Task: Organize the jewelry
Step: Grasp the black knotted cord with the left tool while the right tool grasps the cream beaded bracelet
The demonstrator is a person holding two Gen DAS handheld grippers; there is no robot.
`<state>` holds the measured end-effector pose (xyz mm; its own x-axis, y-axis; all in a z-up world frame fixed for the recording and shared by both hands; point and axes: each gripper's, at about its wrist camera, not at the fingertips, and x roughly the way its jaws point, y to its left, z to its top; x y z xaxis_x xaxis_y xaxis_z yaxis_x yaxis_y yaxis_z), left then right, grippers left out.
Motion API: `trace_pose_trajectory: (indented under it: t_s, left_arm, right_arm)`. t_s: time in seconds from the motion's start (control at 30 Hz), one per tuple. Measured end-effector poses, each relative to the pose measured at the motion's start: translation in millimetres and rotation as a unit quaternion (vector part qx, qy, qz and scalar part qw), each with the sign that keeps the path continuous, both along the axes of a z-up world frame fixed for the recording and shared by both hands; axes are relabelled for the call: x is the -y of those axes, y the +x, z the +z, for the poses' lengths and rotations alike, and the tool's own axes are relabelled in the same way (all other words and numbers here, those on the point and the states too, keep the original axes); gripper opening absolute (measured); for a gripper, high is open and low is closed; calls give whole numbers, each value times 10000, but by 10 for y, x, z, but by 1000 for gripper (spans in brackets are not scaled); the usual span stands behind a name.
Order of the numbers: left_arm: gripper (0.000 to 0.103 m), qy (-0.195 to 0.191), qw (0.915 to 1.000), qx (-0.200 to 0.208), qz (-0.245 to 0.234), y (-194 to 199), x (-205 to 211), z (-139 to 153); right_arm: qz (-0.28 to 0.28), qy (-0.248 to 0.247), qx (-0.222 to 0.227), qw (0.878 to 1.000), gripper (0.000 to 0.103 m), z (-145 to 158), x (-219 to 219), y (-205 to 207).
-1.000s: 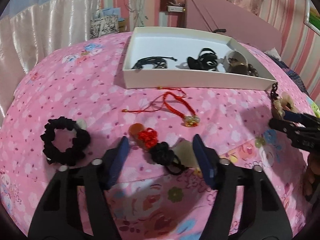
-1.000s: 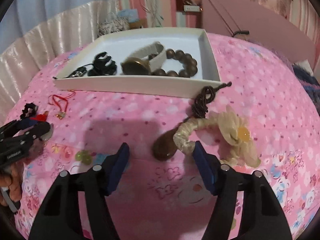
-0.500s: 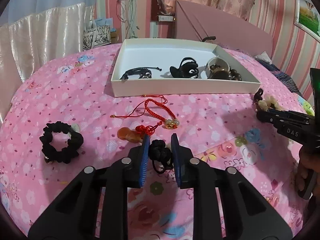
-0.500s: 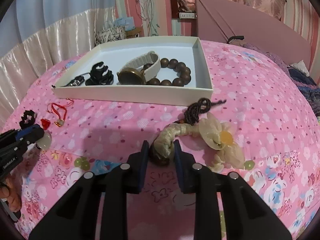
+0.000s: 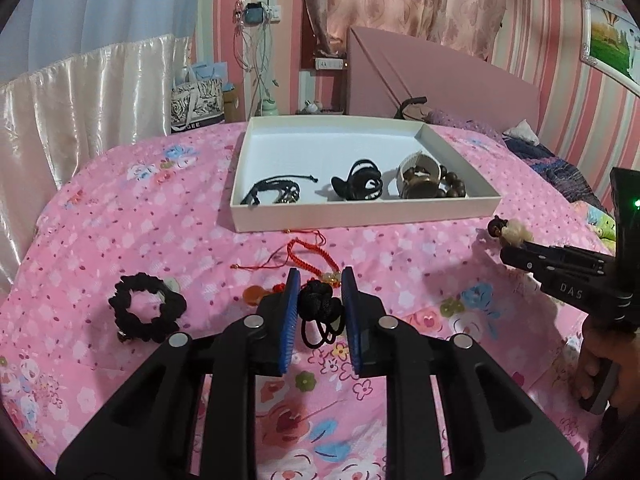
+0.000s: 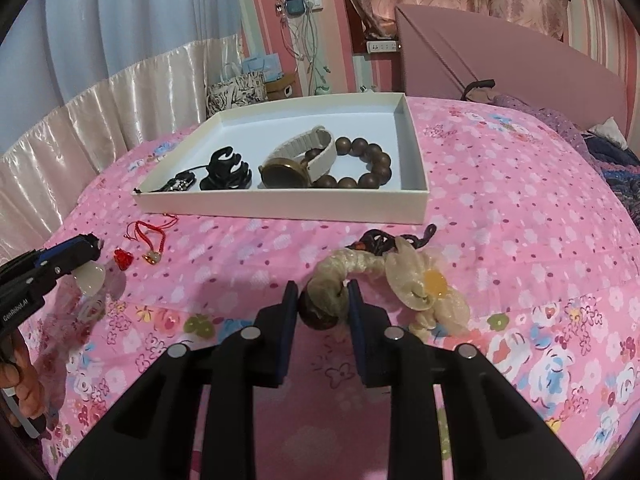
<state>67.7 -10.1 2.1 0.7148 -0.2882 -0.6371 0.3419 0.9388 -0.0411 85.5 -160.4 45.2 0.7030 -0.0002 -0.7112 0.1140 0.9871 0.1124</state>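
Left claw: the left claw (image 5: 320, 300) is clamped on a black knotted cord charm (image 5: 320, 306), near the bed's front edge.
Right claw: the right claw (image 6: 323, 304) is clamped on the dark wooden end of a cream flower hair piece (image 6: 416, 280), whose bloom trails to one side.
Bed: a black scrunchie (image 5: 146, 307) and a red cord bracelet (image 5: 310, 254) lie loose on the pink floral bedspread (image 5: 120, 220).
Tray: the white tray (image 5: 360, 212) sits farther back, holding a watch (image 6: 298, 162) and a wooden bead bracelet (image 6: 366, 166).
Risk: dangling loops could likely snag the tray's near wall or slip free.
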Motion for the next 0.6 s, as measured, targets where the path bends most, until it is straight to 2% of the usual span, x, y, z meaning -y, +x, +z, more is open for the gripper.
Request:
trace_pose_trajectory:
  t_s: [0.6]
  left_arm:
    - [19, -12, 10000, -67, 45, 12, -93, -23]
  right_arm:
    - [-17, 107, 55, 9999, 25, 33, 34, 23]
